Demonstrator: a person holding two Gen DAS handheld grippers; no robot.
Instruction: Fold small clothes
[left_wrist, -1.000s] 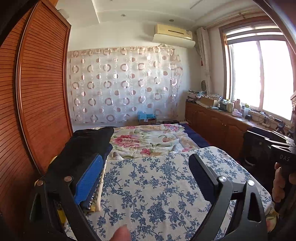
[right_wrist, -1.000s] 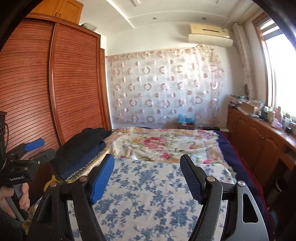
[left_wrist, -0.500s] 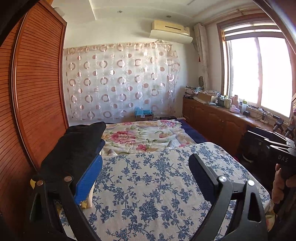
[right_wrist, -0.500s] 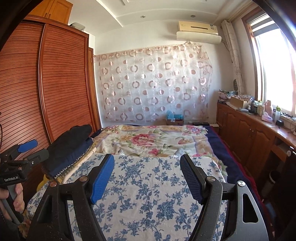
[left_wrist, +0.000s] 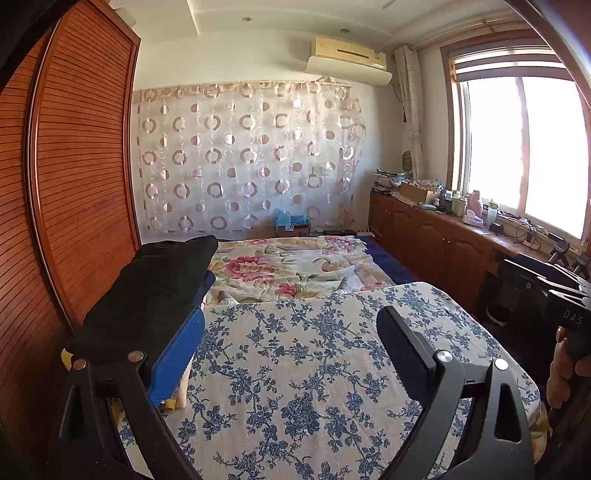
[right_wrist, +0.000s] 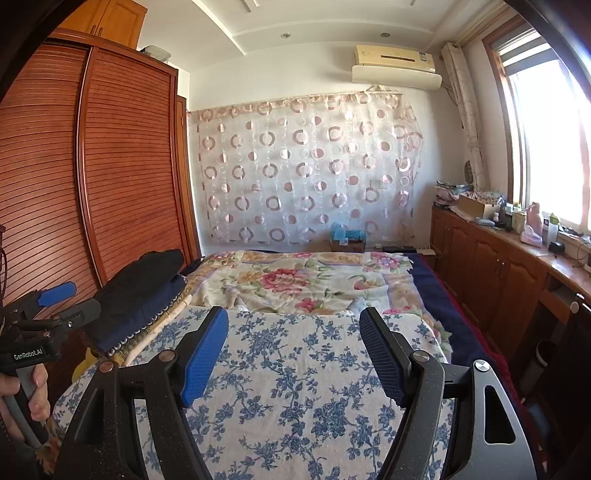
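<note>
Left wrist view: I am holding the left gripper (left_wrist: 291, 350) over a blue-flowered cloth (left_wrist: 314, 369) that is lying spread flat on the near end of the bed. Its jaws are standing wide apart with nothing between them. A stack of folded dark clothes (left_wrist: 155, 288) is sitting at the left edge of the bed, just behind and beside the left finger, next to the slatted wooden wardrobe (left_wrist: 74, 184). Beyond the cloth, a pink-flowered quilt (left_wrist: 280, 269) is covering the rest of the bed.

From the right wrist view, I am holding the right gripper (right_wrist: 293, 354) over the same blue-flowered cloth (right_wrist: 295, 369), its blue pads (right_wrist: 201, 358) also spread wide and gripping nothing. The stack of folded dark clothes (right_wrist: 140, 291) is lying to the left, well clear of the fingers. At the far left edge, a hand (right_wrist: 22, 402) is gripping the handle of the left gripper (right_wrist: 55, 306). A circle-patterned curtain (right_wrist: 306, 173) is hanging on the far wall, and a window is glowing brightly on the right.
</note>
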